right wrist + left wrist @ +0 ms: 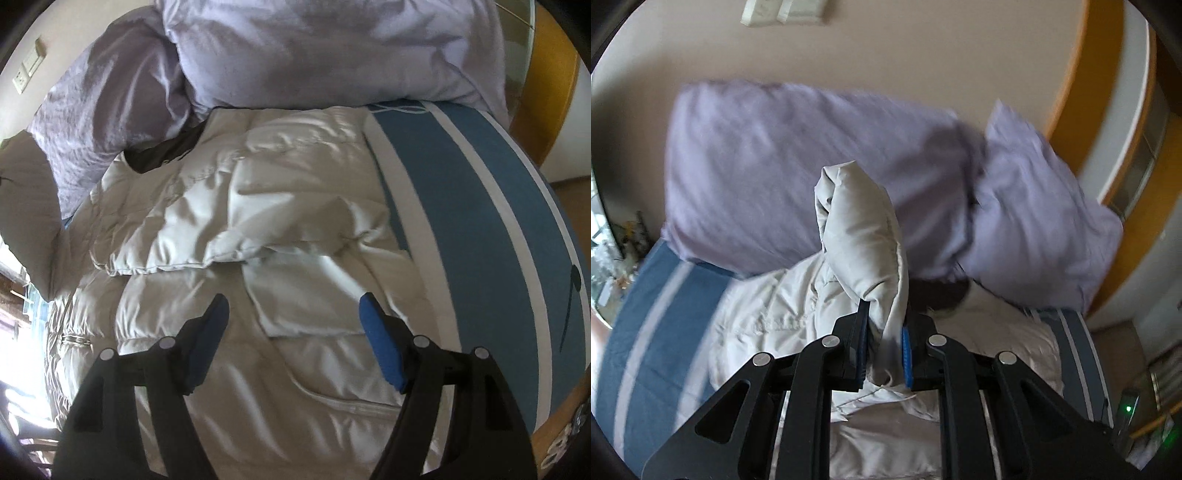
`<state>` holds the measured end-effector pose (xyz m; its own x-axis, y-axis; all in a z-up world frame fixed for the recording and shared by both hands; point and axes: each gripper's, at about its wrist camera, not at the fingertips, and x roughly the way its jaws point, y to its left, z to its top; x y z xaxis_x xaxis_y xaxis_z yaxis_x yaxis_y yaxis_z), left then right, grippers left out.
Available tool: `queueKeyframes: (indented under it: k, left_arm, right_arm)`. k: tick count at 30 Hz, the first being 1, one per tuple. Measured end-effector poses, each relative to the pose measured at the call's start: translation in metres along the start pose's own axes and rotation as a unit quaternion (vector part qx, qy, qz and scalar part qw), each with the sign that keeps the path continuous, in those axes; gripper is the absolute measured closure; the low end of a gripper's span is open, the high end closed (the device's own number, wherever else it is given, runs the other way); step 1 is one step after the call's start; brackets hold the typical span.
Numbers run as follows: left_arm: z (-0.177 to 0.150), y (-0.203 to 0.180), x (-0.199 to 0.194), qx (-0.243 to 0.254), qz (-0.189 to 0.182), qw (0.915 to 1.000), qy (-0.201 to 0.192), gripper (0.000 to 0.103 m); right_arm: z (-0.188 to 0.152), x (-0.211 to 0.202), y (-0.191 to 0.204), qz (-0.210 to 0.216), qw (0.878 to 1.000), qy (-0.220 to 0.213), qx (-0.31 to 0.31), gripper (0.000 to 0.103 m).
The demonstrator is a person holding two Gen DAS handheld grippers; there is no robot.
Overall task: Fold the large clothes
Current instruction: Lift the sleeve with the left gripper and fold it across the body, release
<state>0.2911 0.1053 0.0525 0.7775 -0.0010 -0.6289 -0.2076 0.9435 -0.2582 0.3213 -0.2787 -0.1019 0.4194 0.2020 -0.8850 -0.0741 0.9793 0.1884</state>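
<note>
A pale grey padded jacket (236, 206) lies spread on the bed, one part folded over its middle. In the left wrist view my left gripper (884, 325) is shut on a sleeve of the jacket (862, 229), which stands up lifted above the rest of the jacket (764, 314). The blue pads (906, 354) pinch the fabric. In the right wrist view my right gripper (293, 306) hovers open over the jacket's lower half, nothing between its fingers (380, 354).
Two lilac pillows (798, 166) (325, 48) lean at the head of the bed. A blue sheet with white stripes (480, 206) (646, 332) shows on both sides of the jacket. A beige wall and an orange wooden frame (1071, 74) stand behind.
</note>
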Motion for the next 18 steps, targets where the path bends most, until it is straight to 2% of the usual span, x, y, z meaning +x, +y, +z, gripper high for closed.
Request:
queueKeyframes:
  k: [7, 12, 18]
  left_arm:
    - [-0.041, -0.044, 0.054, 0.037, -0.021, 0.9965, 0.072, 0.090]
    - [-0.074, -0.064, 0.093, 0.051, -0.015, 0.9908, 0.125, 0.090]
    - [-0.095, -0.073, 0.116, 0.062, 0.002, 0.9864, 0.152, 0.090]
  right_arm:
    - [-0.011, 0.005, -0.017, -0.009, 1.000, 0.009, 0.021, 0.030]
    - [-0.016, 0.005, -0.024, -0.010, 1.000, 0.013, 0.026, 0.030]
    - [-0.018, 0.003, -0.027, -0.008, 1.000, 0.012, 0.027, 0.030]
